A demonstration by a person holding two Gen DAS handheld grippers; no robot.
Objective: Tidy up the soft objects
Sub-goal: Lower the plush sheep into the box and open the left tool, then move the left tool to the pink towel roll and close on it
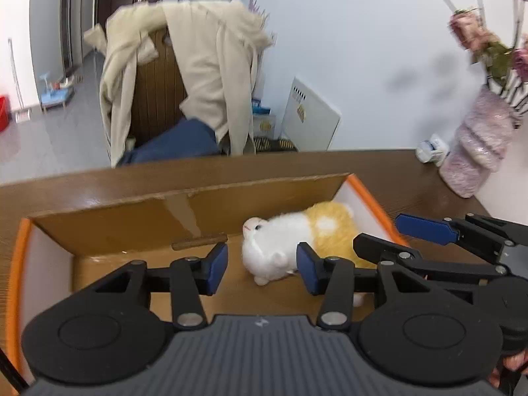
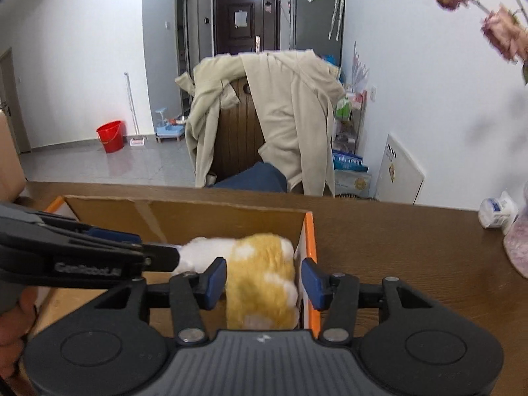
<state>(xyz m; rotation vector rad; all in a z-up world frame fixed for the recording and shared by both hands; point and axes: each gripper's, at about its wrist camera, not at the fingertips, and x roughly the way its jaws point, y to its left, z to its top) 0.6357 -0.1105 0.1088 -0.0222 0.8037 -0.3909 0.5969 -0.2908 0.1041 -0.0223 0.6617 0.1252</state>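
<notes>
An open cardboard box (image 1: 99, 227) with orange-edged white sides sits on the brown wooden table (image 2: 396, 231). Lying on its side in the box's right end is one plush toy (image 1: 297, 241), a fluffy animal with a white face and belly, a yellow-orange back and small white paws. Both grippers tilt down over the box. The left gripper (image 1: 262, 269) hangs above the box floor with its blue pads apart, just clear of the toy's white paws. The right gripper (image 2: 264, 283) straddles the yellow back, fingers parted, pads not pressing the fur. One box, one toy, two grippers.
</notes>
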